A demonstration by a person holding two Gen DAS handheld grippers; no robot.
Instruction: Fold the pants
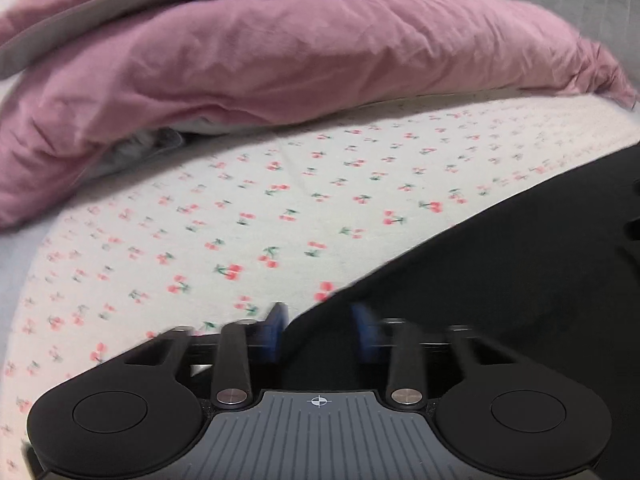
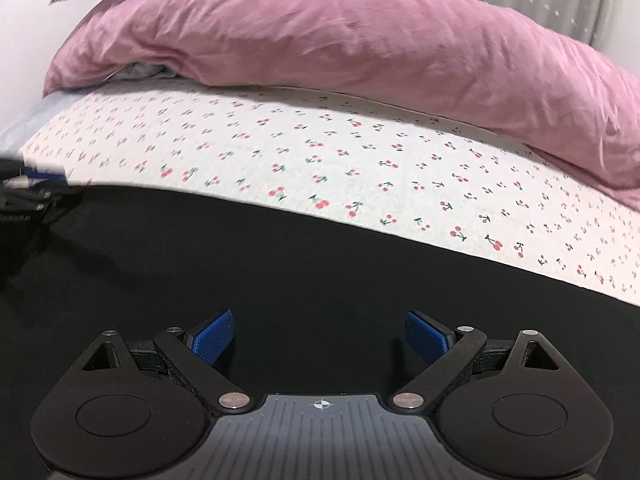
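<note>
Pants: black pants [image 2: 280, 280] lie flat on the bed, filling the lower half of the right wrist view and the lower right of the left wrist view [image 1: 500, 280]; their edge runs diagonally across the sheet
Left hand-held gripper [image 1: 320, 332]: bottom centre of the left wrist view, blurred; its blue pads [image 1: 276, 332] stand narrowly apart with the edge of the pants between them; whether the pads press on the cloth I cannot tell
Right hand-held gripper [image 2: 319, 340]: bottom centre of the right wrist view, jaws wide apart, blue pads [image 2: 212, 340] over the black cloth, gripping nothing
Other gripper in view: the left one's blue tip shows at the left edge of the right wrist view, at the border of the pants
Sheet: white cherry-print sheet [image 1: 240, 220] covers the bed across the middle of both views [image 2: 320, 148]
Duvet: rumpled pink duvet [image 1: 280, 52] lies along the top of both frames [image 2: 360, 40], resting on the sheet, well apart from the pants
</note>
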